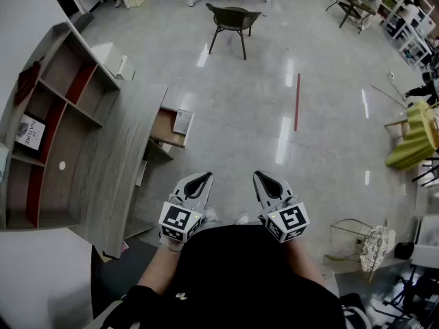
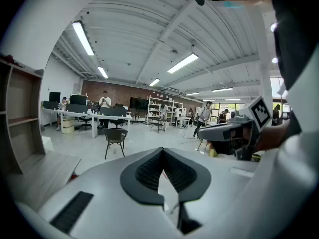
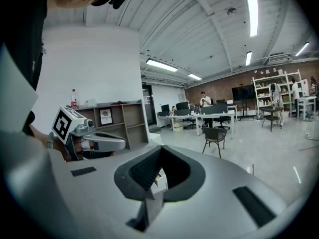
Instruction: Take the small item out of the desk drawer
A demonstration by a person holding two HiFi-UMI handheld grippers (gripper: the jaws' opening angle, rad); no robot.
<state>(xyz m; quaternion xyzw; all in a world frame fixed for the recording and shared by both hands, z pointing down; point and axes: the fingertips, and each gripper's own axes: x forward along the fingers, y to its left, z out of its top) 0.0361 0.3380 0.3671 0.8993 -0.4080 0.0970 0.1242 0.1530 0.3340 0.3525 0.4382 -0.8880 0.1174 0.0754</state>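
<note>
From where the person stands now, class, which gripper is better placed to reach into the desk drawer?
Left, probably. The drawer sticks out of the desk on the person's left, nearer the left gripper; the right gripper would have to cross over. Both jaws are shut and empty.

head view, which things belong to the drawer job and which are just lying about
Job: desk, open drawer, left claw, right claw.
Lying about: black chair, shelf unit, yellow-green cloth.
</note>
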